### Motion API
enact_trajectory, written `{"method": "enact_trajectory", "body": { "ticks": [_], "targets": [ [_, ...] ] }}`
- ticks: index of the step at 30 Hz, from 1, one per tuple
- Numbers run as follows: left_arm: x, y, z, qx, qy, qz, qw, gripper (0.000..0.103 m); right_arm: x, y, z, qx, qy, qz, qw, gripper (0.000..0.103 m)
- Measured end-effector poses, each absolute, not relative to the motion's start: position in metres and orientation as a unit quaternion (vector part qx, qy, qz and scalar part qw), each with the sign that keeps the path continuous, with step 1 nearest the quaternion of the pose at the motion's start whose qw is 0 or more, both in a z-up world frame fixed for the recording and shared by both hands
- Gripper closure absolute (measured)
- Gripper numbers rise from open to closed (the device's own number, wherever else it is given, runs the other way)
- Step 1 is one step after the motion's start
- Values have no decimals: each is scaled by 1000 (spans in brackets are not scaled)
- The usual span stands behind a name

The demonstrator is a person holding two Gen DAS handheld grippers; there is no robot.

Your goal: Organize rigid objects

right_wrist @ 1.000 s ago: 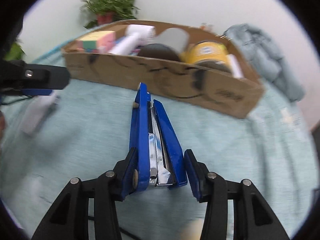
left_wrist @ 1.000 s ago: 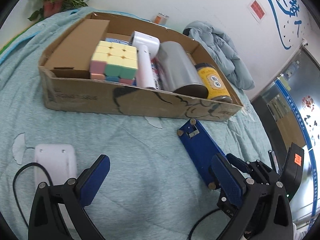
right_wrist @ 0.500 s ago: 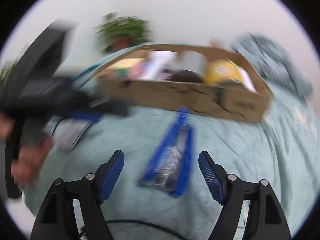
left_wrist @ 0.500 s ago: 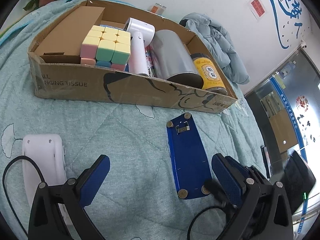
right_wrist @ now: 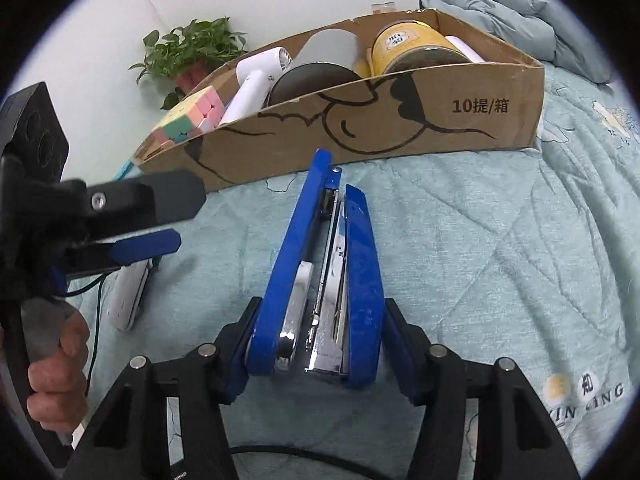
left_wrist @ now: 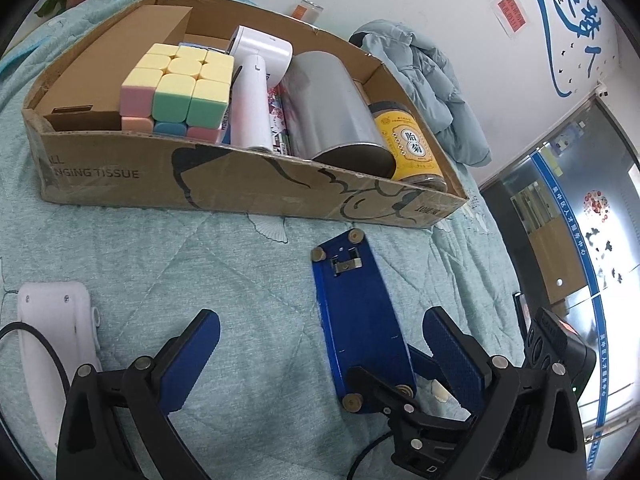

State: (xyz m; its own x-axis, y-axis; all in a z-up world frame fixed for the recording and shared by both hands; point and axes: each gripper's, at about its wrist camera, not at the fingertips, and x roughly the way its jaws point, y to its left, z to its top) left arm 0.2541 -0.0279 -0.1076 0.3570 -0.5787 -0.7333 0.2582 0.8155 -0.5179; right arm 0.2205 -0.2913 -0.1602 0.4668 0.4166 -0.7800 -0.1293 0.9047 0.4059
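A blue stapler (right_wrist: 320,280) lies on its side on the teal quilt, in front of a cardboard box (right_wrist: 400,128). My right gripper (right_wrist: 320,320) is closing on the stapler's near end, and both blue pads press its sides. In the left wrist view the stapler (left_wrist: 356,320) shows its flat underside, and the right gripper's fingers (left_wrist: 376,388) clamp its near end. My left gripper (left_wrist: 320,322) hangs open just above the quilt with the stapler partly between its fingers, apart from both. A person's hand (right_wrist: 56,364) holds the left gripper (right_wrist: 176,220).
The box (left_wrist: 120,184) holds a pastel puzzle cube (left_wrist: 180,92), a white hair dryer (left_wrist: 256,80), a silver tin (left_wrist: 332,112) and a yellow jar (left_wrist: 412,148). A white device with a black cable (left_wrist: 48,328) lies on the quilt at the left. A padded jacket (left_wrist: 432,72) and a potted plant (right_wrist: 192,52) sit behind.
The right gripper let go of the stapler, which settled on the quilt, and has now shut on it again after rolling. The left gripper has barely moved.
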Motion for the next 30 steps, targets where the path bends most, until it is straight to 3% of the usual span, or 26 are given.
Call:
{"method": "enact_trajectory", "body": {
  "ticks": [4, 12, 15, 17, 21, 26, 30],
  "targets": [
    [257, -31, -106, -160, 501, -264, 809, 1, 220, -289, -152, 71, 482, 140, 862, 57],
    [254, -25, -106, -173, 494, -264, 810, 1, 199, -273, -145, -187, 421, 54, 886, 58],
    [252, -19, -106, -175, 493, -261, 811, 1, 185, -242, -144, -258, 388, 58, 883, 51],
    [251, -14, -108, -178, 496, -257, 810, 1, 173, -232, -135, -228, 370, 113, 894, 36],
    [249, -12, -112, -175, 505, -254, 806, 1, 160, -252, -114, -115, 346, 173, 915, 24],
    [247, -19, -119, -177, 515, -259, 798, 1, 185, -309, -123, 24, 403, 147, 903, 24],
    [250, -35, -131, -175, 538, -276, 777, 1, 193, -312, -128, 72, 424, 184, 884, 24]
  ]
}}
